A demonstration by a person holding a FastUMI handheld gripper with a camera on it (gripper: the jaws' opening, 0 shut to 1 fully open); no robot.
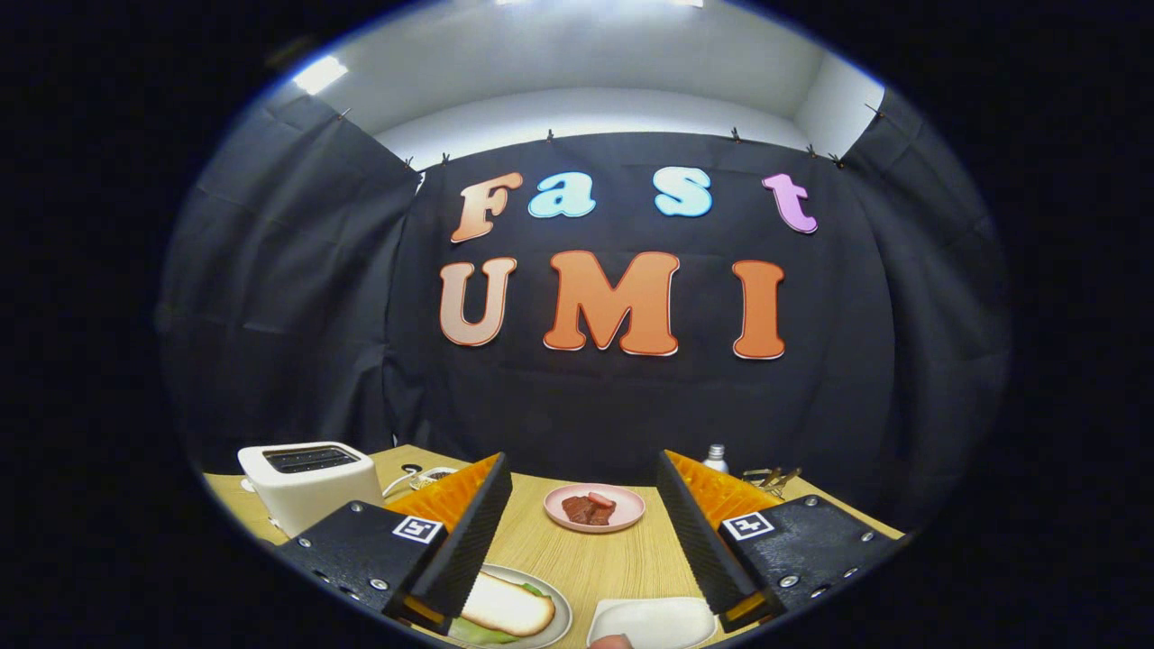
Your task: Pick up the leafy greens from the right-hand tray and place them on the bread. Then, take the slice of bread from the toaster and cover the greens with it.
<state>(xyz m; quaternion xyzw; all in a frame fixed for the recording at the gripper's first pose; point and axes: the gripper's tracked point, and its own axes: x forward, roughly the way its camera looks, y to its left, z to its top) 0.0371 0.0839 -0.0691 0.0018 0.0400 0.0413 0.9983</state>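
The gripper [584, 532] hangs released, fingers wide apart and holding nothing, above the pale wooden table [586, 559]. Near its left finger, the toasted bread slice [505, 606] already covers the leafy greens [478, 633] on the round grey plate [561, 613]. Bread is light, stiff yet crumbly; edges suit a gentle grip. The white toaster [306, 482] stands far left. No readable labels, only square fiducial markers on the fingers.

Claw [584, 532]: screwed housings, square markers, ribbed fingers [473, 536].

Bright overhead light, sharp, fisheye-warped edges.
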